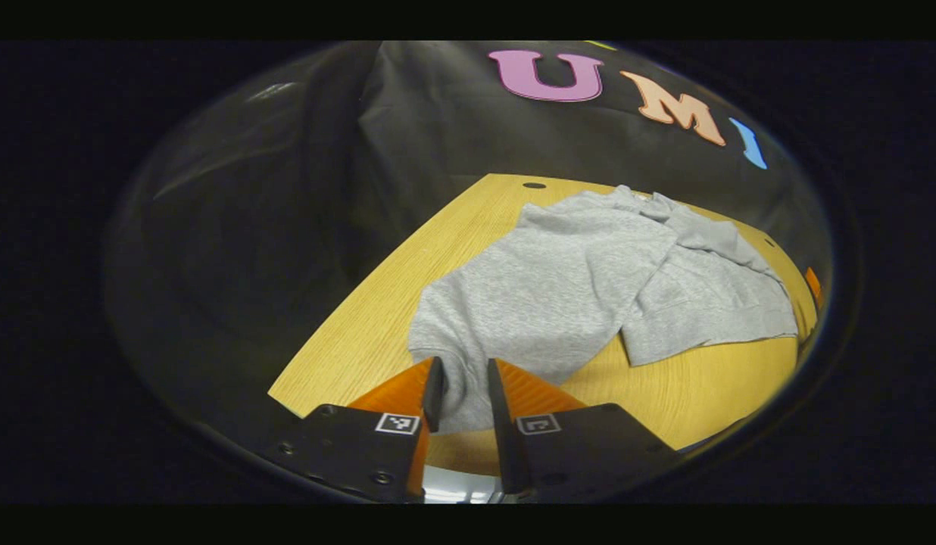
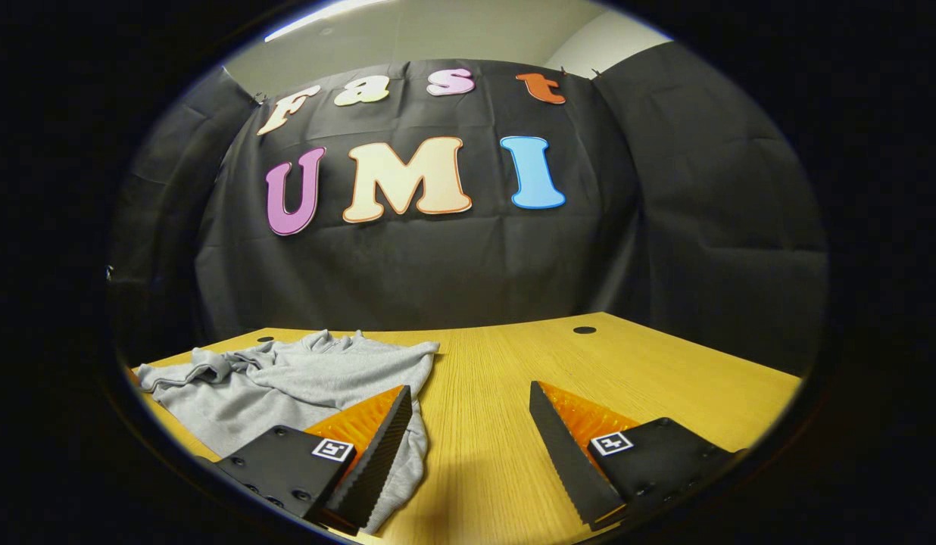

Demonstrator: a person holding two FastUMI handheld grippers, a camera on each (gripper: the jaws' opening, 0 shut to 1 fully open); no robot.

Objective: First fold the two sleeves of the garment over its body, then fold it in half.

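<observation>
1. The left gripper [image 1: 464, 393] sits at the near edge of the light-grey knitted sweatshirt [image 1: 559, 295], its fingers [image 1: 433, 390] drawn close together with a bunch of grey cloth between them. Whether both press on the cloth I cannot tell, though it looks like a hold on a cuff or hem corner.
2. In the left gripper view the sweatshirt lies spread on the pale wooden table [image 1: 377, 318], with one sleeve [image 1: 703, 303] lying across or beside the body on the far side.
3. Judged from this, the task is early: one sleeve may be folded in, the other is likely the one in hand, and the half fold is not yet done.
4. In the right gripper view the sweatshirt [image 2: 286, 378] lies rumpled at the table's [image 2: 627, 363] left part.
5. The right gripper [image 2: 468, 435] hangs wide open above bare wood, holding nothing, one finger [image 2: 377, 446] overlapping the garment's edge.
6. No containers are in sight.
</observation>
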